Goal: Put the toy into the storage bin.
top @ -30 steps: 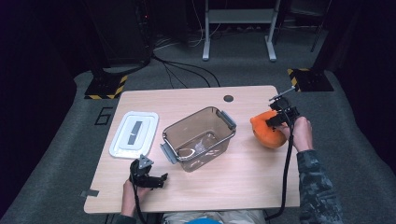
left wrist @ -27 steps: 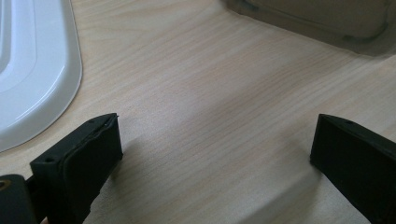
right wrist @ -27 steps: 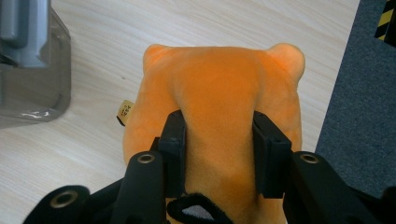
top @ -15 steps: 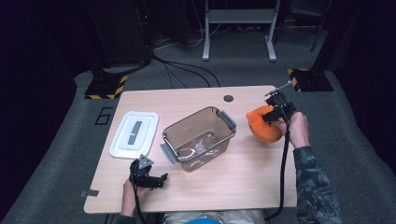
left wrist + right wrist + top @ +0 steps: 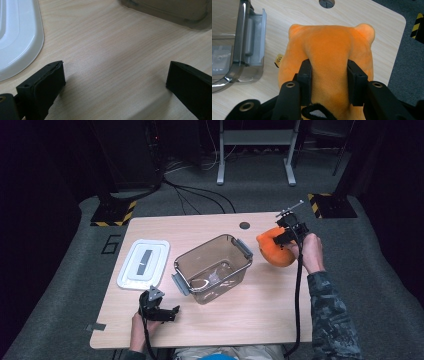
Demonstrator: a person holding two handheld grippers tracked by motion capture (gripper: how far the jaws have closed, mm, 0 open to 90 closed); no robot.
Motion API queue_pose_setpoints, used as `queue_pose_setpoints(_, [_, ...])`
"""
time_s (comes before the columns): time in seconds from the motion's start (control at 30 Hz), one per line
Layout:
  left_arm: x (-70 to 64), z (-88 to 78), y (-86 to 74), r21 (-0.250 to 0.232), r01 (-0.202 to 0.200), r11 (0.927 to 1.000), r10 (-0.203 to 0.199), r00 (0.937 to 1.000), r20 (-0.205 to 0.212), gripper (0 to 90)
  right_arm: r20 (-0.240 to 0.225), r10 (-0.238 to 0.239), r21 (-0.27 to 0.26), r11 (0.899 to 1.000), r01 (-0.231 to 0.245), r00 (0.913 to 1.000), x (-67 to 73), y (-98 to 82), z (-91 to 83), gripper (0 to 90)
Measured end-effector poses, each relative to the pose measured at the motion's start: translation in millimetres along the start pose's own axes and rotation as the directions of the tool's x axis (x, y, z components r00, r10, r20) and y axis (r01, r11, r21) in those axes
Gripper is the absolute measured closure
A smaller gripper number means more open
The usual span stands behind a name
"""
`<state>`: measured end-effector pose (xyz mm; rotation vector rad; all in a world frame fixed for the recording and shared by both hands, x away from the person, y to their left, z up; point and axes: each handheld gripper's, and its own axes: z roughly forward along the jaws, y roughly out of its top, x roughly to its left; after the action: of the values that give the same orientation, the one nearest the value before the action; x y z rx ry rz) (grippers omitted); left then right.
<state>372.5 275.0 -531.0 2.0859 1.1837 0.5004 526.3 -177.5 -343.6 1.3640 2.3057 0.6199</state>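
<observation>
The orange plush toy (image 5: 329,57) sat near the table's right edge, toward its far right corner, just beside the clear container (image 5: 212,267). You had your right gripper (image 5: 329,82) pinching a fold of the toy, the black jaws pressed into the fabric on both sides. So the grasp looked done; whether the toy had left the wood I could not tell. The container stood open and unlidded at the middle of the table (image 5: 260,305), with something pale and small on its floor. Its white lid (image 5: 143,264) lay flat near the left edge. Your left gripper (image 5: 113,82) rested by the near edge, jaws spread over bare wood. Left, by my judgement: carrying the toy across, dropping it in, then fitting the lid.
</observation>
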Motion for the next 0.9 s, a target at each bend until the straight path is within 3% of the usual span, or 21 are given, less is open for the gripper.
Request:
queue_pose_setpoints(0.5, [0.0, 0.0, 0.0, 0.0, -0.001, 1.0, 0.001, 1.0, 0.0, 1.7, -0.008, -0.017, -0.028, 0.999, 0.017, 0.9998, 11.0, 19.0, -11.6, 62.0])
queue_pose_setpoints(0.9, [0.0, 0.0, 0.0, 0.0, 0.0, 1.0, 0.0, 1.0, 0.0, 1.7, -0.011, -0.031, -0.065, 0.997, 0.031, 0.9994, 25.0, 40.4, -32.8, 61.9])
